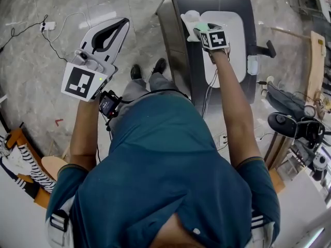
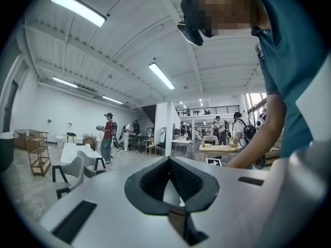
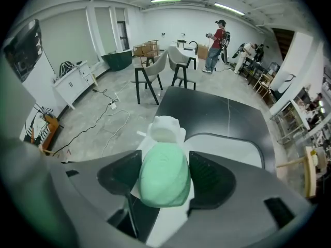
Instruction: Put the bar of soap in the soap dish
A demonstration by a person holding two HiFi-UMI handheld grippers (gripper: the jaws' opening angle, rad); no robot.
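Note:
A pale green bar of soap sits between the pads of my right gripper, which is shut on it and points steeply down. Just beyond the soap is the white soap dish, on the left edge of a dark counter. In the head view the right gripper hovers with the soap right by the dish. My left gripper is held out over the floor at the left, roughly level, its fingertips together with nothing between them.
A white basin is set into the counter right of the dish. A power strip with cable lies on the marble floor. Chairs and people stand further off in the hall.

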